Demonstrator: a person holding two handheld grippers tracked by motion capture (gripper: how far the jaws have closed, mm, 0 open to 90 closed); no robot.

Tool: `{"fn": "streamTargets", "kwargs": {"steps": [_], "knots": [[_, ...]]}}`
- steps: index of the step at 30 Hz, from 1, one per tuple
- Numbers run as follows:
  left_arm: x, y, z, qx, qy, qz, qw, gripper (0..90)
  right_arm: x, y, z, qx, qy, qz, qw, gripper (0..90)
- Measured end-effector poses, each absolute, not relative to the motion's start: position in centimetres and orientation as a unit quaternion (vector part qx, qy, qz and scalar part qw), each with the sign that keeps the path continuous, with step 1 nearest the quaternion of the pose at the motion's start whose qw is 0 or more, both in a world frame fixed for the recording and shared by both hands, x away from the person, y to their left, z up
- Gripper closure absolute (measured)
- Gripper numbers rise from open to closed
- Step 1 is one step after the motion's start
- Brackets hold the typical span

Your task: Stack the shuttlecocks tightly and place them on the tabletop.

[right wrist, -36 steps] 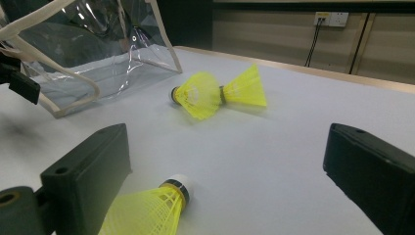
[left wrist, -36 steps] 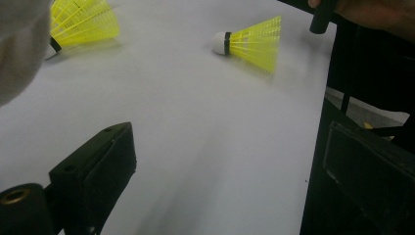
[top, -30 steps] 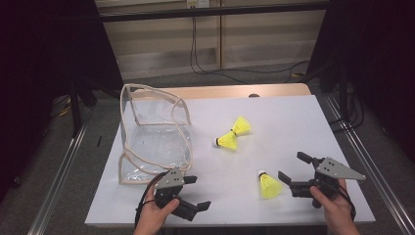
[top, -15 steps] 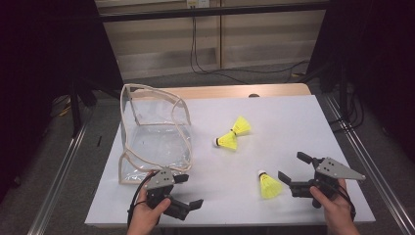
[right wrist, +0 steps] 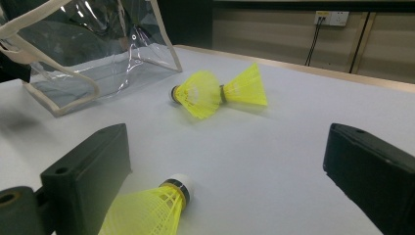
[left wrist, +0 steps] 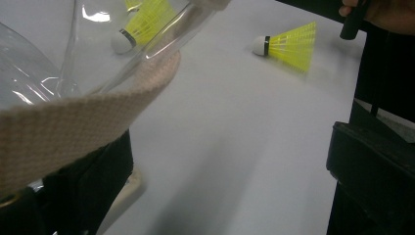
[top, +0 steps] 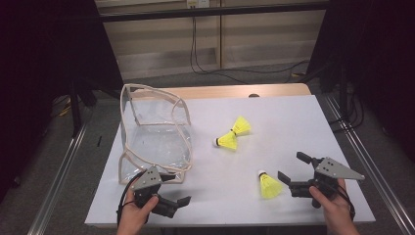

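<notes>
A clear plastic bag (top: 154, 132) with beige webbing trim stands open at the table's left. My left gripper (top: 177, 190) is open at the bag's near right corner. In the left gripper view the beige strap (left wrist: 73, 122) crosses in front of the left jaw, and nothing is clamped. Two yellow shuttlecocks (top: 241, 126) (top: 226, 142) lie touching at mid-table. A third shuttlecock (top: 268, 185) lies just left of my open right gripper (top: 292, 166). In the right gripper view that shuttlecock (right wrist: 147, 210) rests beside the left jaw, cork pointing away.
The white table top (top: 293, 122) has bare room at the back right and between the grippers. A wooden strip (top: 220, 91) runs along the far edge. Metal rails (top: 58, 186) flank both sides, and cables hang from a wall socket (top: 198, 4).
My left gripper has slid left and back toward the bag's near corner, so the beige trim now sits at its left jaw. The right gripper and shuttlecocks have stayed put.
</notes>
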State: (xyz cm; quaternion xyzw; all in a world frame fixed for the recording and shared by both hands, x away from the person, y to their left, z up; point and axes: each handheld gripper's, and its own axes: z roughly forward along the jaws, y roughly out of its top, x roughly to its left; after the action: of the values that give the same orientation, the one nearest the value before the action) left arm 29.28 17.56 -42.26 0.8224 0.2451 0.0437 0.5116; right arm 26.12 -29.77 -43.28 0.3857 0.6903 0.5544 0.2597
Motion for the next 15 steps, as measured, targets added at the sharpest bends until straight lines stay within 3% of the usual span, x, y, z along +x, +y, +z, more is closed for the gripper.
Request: {"fn": "streamTargets", "kwargs": {"steps": [15], "knots": [[29.37, 18.55, -41.99, 0.825, 0.238, 0.046, 0.511, 3.9, 26.13, -29.81, -43.28, 0.385, 0.691, 0.554, 0.26, 2.9]]}}
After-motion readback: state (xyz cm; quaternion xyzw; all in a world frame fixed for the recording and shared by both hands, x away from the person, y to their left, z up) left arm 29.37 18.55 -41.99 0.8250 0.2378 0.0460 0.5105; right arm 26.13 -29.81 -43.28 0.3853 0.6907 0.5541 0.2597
